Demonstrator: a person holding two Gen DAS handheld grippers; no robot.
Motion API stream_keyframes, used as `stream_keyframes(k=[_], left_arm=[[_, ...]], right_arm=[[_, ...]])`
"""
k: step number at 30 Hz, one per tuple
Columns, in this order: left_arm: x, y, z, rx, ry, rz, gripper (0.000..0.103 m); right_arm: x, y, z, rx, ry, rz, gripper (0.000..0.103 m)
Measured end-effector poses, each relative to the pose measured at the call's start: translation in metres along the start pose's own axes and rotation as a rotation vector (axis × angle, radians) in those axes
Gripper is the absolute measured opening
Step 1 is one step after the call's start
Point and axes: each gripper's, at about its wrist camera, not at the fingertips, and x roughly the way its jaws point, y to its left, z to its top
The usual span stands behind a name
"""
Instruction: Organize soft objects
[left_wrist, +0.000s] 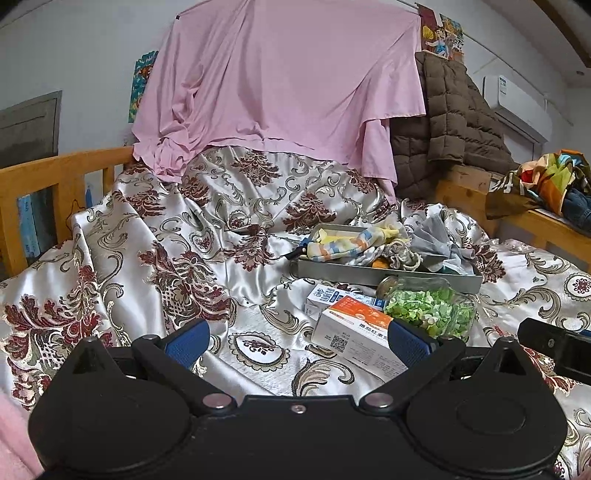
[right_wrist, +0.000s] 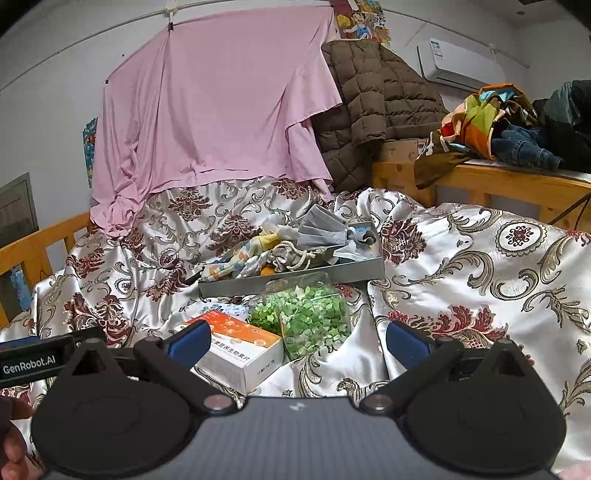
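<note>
Although both claws are empty, most soft things already lie in the tray.

Left claw (left_wrist: 297, 341): jaws wide apart, nothing between them; low centre of the left view, over the bedspread (left_wrist: 147, 258).
Right claw (right_wrist: 297, 341): jaws wide apart too, holding nothing; low centre of the right view, with the box and jar just ahead.
Tray (right_wrist: 295, 278): grey metal, centre of both views, resting tilted on the bedspread.
Done, as I judge: a striped sock (left_wrist: 351, 243), a rope bundle (left_wrist: 400, 254) and grey masks (right_wrist: 325, 229) are piled inside the tray; something orange under them I cannot identify.
Outside the tray: an orange and white box (left_wrist: 354, 332), a blue and white carton (left_wrist: 328, 295) partly under it, and a jar (right_wrist: 310, 317) of green bits on its side, all just in front of the tray.
Left to do: these three look hard, so perhaps they are not part of the sorting. I see no loose small soft item on the bedspread.
Progress: it seems near the end.
Background: a pink sheet (left_wrist: 277, 81) hangs in the upper centre, a brown jacket (right_wrist: 376, 99) to its right.
</note>
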Motion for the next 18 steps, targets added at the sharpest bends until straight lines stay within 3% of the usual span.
stream_keyframes(k=[18], left_arm=[[0.0006, 0.0006, -0.0022, 0.008, 0.006, 0.003, 0.102]], right_arm=[[0.0018, 0.0017, -0.0014, -0.011, 0.015, 0.000, 0.103]])
